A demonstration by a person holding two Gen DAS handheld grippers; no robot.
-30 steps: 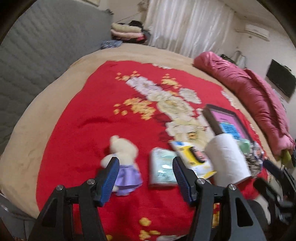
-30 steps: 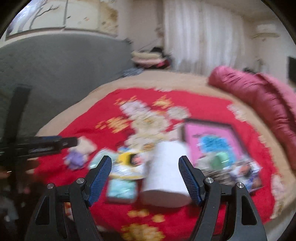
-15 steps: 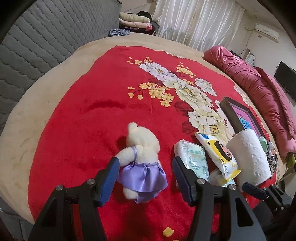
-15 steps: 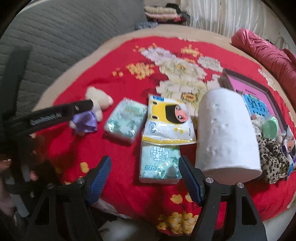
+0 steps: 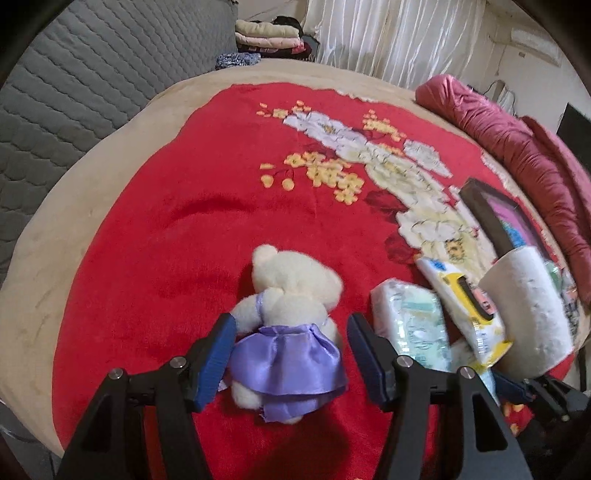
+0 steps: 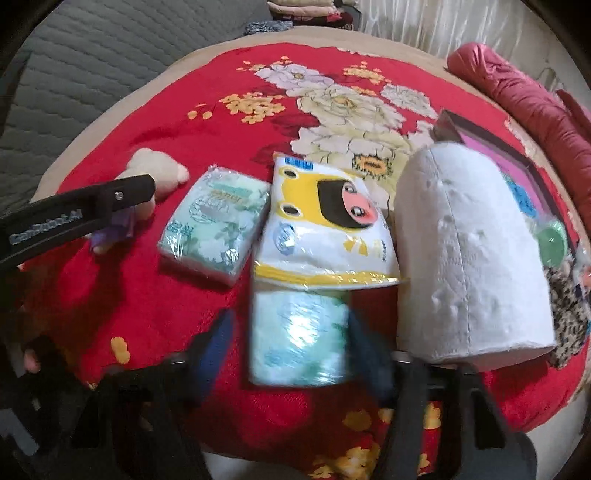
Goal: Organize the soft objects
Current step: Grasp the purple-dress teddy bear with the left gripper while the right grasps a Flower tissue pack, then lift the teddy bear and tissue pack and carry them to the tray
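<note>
A cream teddy bear in a purple skirt [image 5: 288, 325] lies on the red flowered blanket [image 5: 207, 192]. My left gripper [image 5: 290, 354] is open, its blue pads on either side of the bear's skirt. In the right wrist view the bear [image 6: 155, 177] shows behind the left gripper's arm. My right gripper [image 6: 291, 350] is open and blurred, its pads on either side of a green tissue pack [image 6: 299, 336]. Another green tissue pack [image 6: 216, 225], a yellow-and-white tissue pack [image 6: 325, 229] and a white paper roll [image 6: 469, 251] lie beside it.
A dark-framed pink box [image 6: 517, 166] with small items and a leopard-print cloth [image 6: 569, 314] sits at the right. A rolled maroon quilt [image 5: 524, 147] lies along the far right. A grey quilted headboard [image 5: 85, 85] stands on the left, folded clothes [image 5: 269, 35] behind.
Both grippers have moved forward and down. The left now brackets the bear's skirt; the right now brackets the near green tissue pack.
</note>
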